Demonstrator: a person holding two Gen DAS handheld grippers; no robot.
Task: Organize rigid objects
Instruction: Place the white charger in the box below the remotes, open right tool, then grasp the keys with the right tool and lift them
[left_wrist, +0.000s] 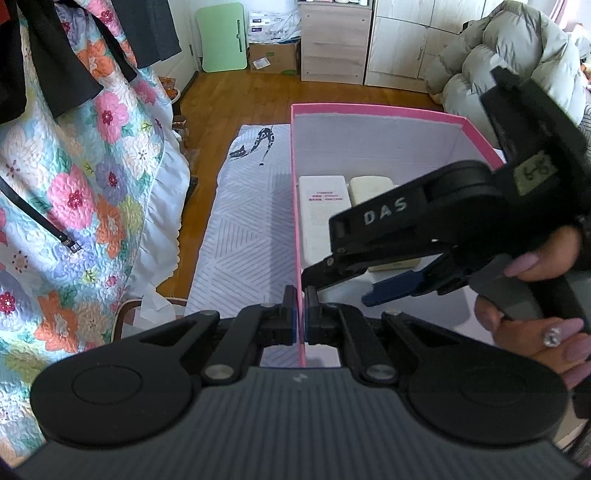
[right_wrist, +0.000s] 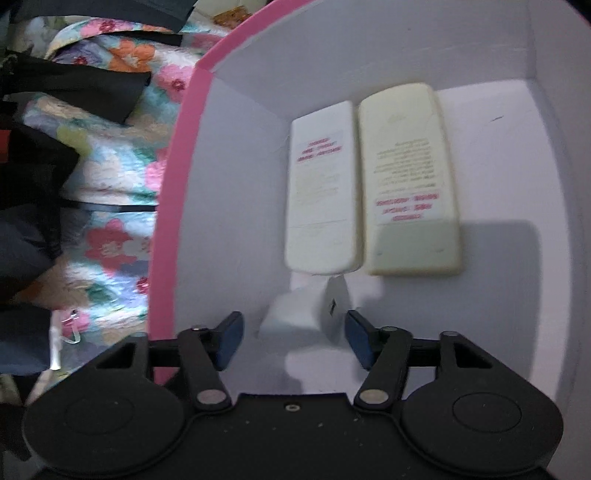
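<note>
- Left gripper (left_wrist: 300, 314) is clenched on the near wall of the pink box (left_wrist: 373, 110), one finger outside and one inside, bracing it on the striped mat (left_wrist: 251, 229).
- Right gripper (right_wrist: 293, 338) hangs spread apart inside the box, grasping nothing; a small white adapter (right_wrist: 314, 314) sits between its blue pads (right_wrist: 231, 339), touching neither as far as I can tell.
- Two remotes lie flat side by side against the far wall: the white remote (right_wrist: 319, 184) nearest the pink side, the cream remote (right_wrist: 410, 177) just beside it.
- If the adapter is meant to stay here, I'd lift the right gripper straight up, so the pads don't knock it into the white remote, which it sits right against.
- Keeping the left grip firm should stop the light cardboard sliding.
</note>
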